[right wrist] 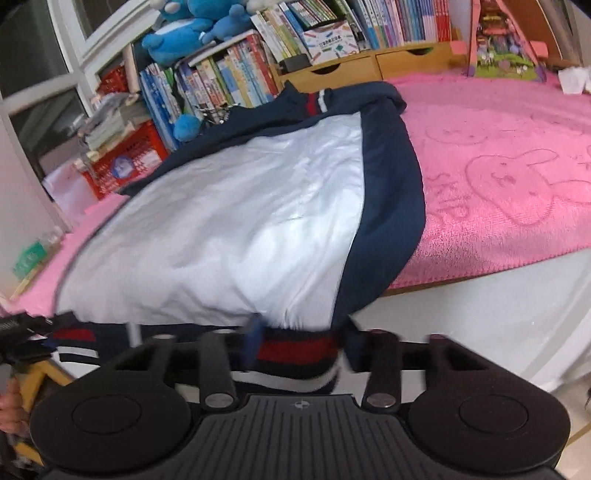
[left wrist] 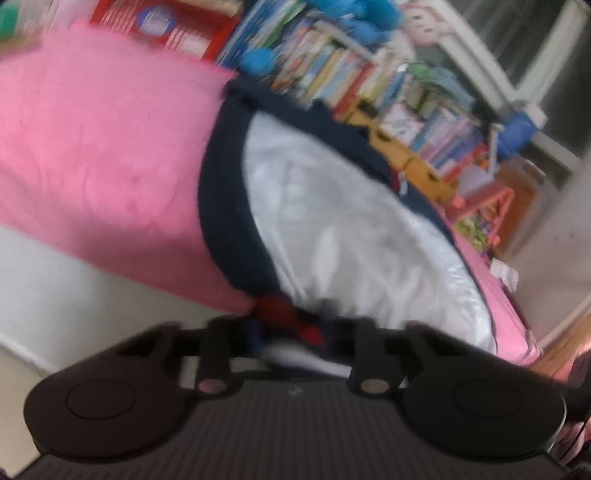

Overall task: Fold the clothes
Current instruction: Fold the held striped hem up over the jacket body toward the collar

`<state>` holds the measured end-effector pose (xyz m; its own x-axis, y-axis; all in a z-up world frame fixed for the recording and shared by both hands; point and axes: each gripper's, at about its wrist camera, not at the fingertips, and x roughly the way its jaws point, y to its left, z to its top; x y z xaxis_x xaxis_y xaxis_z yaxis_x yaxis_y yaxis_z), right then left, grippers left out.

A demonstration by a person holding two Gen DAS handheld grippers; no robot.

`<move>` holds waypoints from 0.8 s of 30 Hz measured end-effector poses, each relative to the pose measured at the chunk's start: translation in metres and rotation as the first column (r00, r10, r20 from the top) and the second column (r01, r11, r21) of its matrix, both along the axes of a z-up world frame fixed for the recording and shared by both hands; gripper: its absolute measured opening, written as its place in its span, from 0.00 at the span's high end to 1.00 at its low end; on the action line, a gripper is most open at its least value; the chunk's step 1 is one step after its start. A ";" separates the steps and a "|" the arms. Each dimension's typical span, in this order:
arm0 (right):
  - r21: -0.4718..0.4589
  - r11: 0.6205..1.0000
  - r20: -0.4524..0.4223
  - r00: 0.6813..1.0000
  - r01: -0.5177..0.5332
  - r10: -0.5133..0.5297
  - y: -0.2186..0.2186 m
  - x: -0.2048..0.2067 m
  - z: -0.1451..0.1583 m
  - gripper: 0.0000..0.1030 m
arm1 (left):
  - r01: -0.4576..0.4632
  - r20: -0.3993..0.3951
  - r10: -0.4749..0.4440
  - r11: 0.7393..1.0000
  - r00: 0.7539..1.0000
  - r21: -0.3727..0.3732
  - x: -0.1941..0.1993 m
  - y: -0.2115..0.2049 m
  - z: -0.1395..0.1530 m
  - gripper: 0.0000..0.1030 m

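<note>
The left hand-held gripper (left wrist: 291, 332) reaches forward and low toward the near edge of the surface (left wrist: 55, 280), its view tilted and blurred. Its fingers press together on the red-and-navy striped hem of the jacket (left wrist: 332, 221), with the cloth bunched between them. The jacket lies spread on the pink blanket (left wrist: 92, 147) that covers the surface, its silvery white lining facing up and a navy border running around it, the hem hanging toward the cameras over the near edge.

The right hand-held gripper (right wrist: 299, 350) is held level and points across the same garment. Its jaws are clamped on the ribbed hem (right wrist: 295, 349), where red, navy and white stripes show between the fingers. In this view the left hand-held gripper shows at the far left edge, beside the hem.

To the right of the jacket (right wrist: 221, 221) the pink blanket (right wrist: 498, 184) lies bare, with raised cartoon figures and letters pressed into its pile. Behind the jacket, rows of books (right wrist: 229, 77) stand against the far side, with blue plush toys (right wrist: 192, 33) on top, a red crate (right wrist: 129, 158) to the left and wooden drawers (right wrist: 351, 68) further right. A pink toy house (right wrist: 506, 40) stands at the far right corner of the blanket.
</note>
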<state>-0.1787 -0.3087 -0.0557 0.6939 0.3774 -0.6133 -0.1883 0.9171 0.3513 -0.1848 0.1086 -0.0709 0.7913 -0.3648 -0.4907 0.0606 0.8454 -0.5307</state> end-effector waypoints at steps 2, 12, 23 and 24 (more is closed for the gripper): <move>0.042 0.999 0.017 1.000 -0.004 0.003 -0.003 -0.012 0.019 0.81 | 0.005 0.063 -0.005 1.000 0.998 -0.005 -0.014 0.002 0.024 0.88; 0.093 0.993 0.254 0.966 -0.067 0.041 0.009 0.064 0.129 0.84 | -0.029 0.285 -0.007 0.992 0.958 0.122 0.103 -0.019 0.140 0.88; -0.072 0.995 0.179 0.982 0.073 -0.059 0.002 0.207 0.090 0.37 | -0.092 0.084 0.064 0.912 0.994 0.399 0.176 -0.026 0.099 0.84; -0.073 0.996 0.199 0.979 0.049 -0.033 -0.004 0.203 0.087 0.36 | -0.071 0.086 0.039 0.911 0.996 0.406 0.171 -0.026 0.097 0.79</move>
<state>0.0248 -0.3128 0.0312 0.8183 0.3028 -0.4885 -0.2087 0.9485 0.2384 -0.0142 0.0825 0.0259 0.8441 -0.1003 -0.5267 0.0334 0.9903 -0.1350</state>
